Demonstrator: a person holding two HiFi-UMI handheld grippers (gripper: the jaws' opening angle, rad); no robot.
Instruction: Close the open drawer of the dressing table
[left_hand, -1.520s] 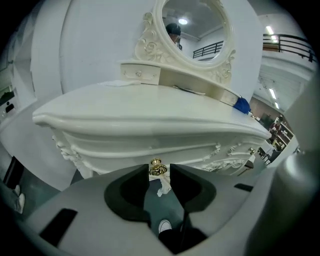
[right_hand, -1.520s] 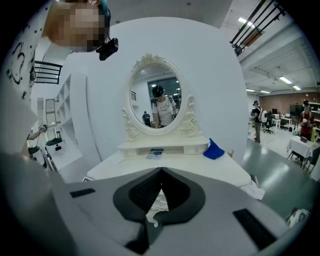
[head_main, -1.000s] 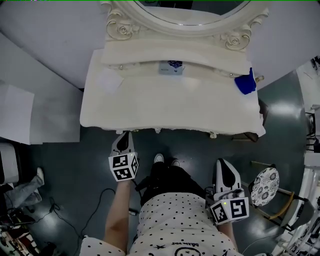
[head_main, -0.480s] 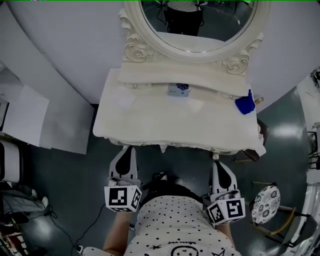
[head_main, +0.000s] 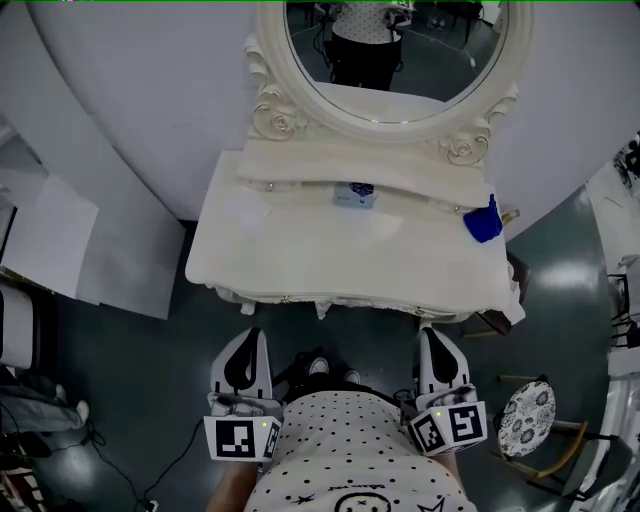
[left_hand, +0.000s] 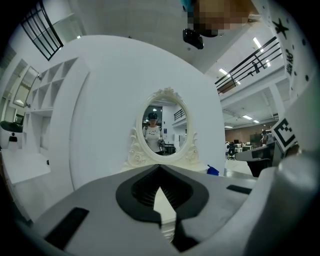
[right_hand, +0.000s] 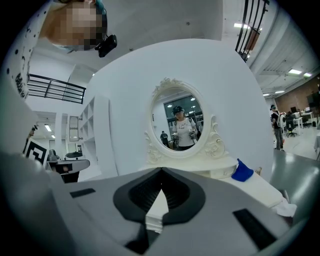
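Note:
The cream dressing table (head_main: 300, 255) stands against a curved white wall, with its oval mirror (head_main: 395, 50) above. Its carved front edge (head_main: 350, 300) looks flush from above; no drawer visibly sticks out. My left gripper (head_main: 251, 336) (left_hand: 160, 172) hangs a short way in front of the left part of that edge, shut and holding nothing. My right gripper (head_main: 432, 334) (right_hand: 161, 172) hangs before the right part, also shut and holding nothing. Both point level at the table and touch nothing. The mirror (left_hand: 161, 127) (right_hand: 180, 125) shows in both gripper views.
A blue object (head_main: 483, 222) (right_hand: 243, 172) lies at the tabletop's right end, and a small box (head_main: 352, 193) at its back. White panels (head_main: 50, 240) lean at the left. A round patterned stool (head_main: 525, 420) stands at the right. My dotted shirt (head_main: 350, 450) fills the bottom.
The left gripper has left the table's front edge, drawing back and rising. The right gripper has lifted slightly. The view has tilted up, bringing more of the mirror in.

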